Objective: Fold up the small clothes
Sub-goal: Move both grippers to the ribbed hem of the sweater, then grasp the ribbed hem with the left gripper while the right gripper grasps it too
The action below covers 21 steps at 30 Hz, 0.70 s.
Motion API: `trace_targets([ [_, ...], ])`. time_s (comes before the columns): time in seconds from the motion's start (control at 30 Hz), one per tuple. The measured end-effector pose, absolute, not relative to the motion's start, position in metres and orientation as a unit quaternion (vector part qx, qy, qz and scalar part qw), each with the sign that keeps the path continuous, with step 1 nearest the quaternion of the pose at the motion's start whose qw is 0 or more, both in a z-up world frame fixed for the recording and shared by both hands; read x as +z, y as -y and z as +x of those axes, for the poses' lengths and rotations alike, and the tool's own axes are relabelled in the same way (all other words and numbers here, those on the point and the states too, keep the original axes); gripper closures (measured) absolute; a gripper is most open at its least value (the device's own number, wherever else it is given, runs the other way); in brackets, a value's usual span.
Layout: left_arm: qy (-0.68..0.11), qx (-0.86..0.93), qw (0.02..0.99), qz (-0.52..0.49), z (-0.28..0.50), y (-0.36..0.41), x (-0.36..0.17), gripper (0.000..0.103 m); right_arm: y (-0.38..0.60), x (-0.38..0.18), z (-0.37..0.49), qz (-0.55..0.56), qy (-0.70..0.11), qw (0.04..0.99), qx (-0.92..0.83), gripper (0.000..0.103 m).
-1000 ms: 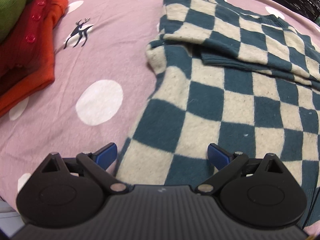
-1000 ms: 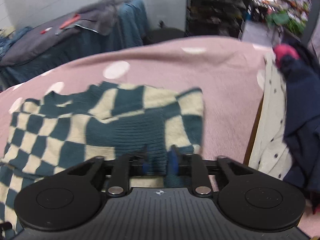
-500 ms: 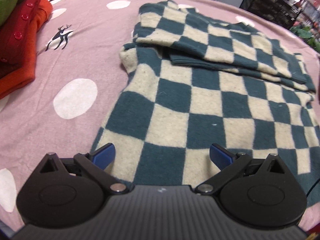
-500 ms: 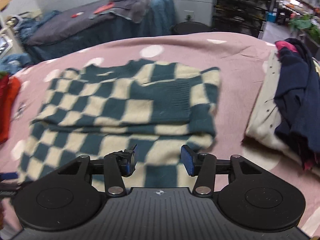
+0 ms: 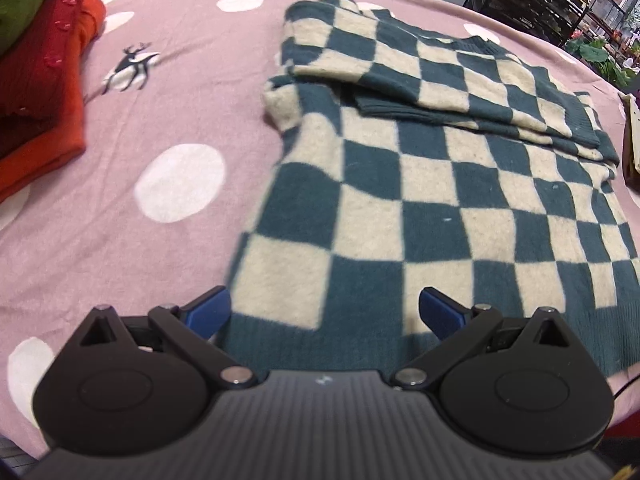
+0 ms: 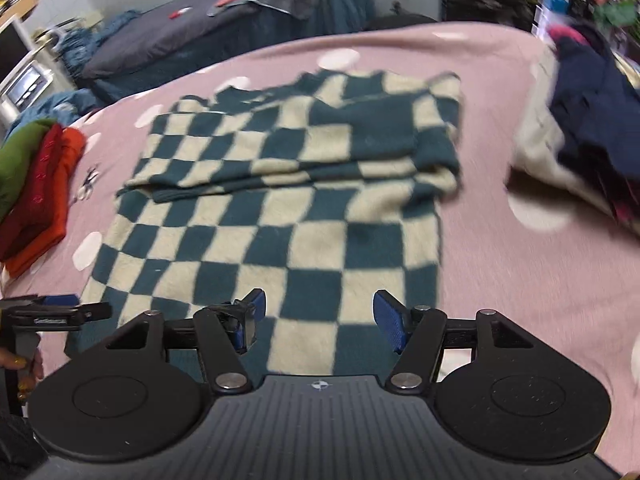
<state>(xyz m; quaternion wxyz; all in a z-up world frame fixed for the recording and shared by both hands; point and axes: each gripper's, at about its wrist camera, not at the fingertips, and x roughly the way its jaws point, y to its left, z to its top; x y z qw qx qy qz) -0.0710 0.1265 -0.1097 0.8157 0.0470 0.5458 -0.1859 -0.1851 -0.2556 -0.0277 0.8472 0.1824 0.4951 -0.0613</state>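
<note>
Sweater [image 6: 280, 216] lies flat on the pink dotted blanket [image 5: 120, 220], sleeves folded across its chest. Right gripper [image 6: 318, 322] has just been opening, now wide with nothing between its jaws; left gripper [image 5: 324, 314] is wide too, over the hem.

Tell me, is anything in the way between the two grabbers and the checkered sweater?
Nothing visible is. The checkered sweater lies flat on the pink dotted cover. The left gripper and the right gripper both hang open right over its near hem, with nothing between their fingers.
</note>
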Motion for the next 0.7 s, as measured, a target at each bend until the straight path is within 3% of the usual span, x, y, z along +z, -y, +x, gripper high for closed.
trace_targets([
  [0.07, -0.538, -0.186, 0.820, 0.051, -0.075, -0.141, -0.106, 0.004, 0.259, -0.030, -0.190, 0.183, -0.502, 0.842, -0.070, 0.005],
  [0.2, -0.554, -0.196, 0.809, 0.012, -0.084, -0.179, -0.102, 0.019, 0.267, -0.037, -0.202, 0.192, -0.516, 0.831, -0.080, 0.005],
  [0.4, -0.588, -0.202, 0.784, 0.004, -0.093, -0.201, -0.112, 0.052, 0.272, -0.052, -0.224, 0.202, -0.539, 0.813, -0.089, 0.005],
  [0.7, -0.600, -0.218, 0.770, 0.023, -0.093, -0.187, -0.121, 0.054, 0.277, -0.063, -0.242, 0.214, -0.558, 0.796, -0.091, 0.005],
])
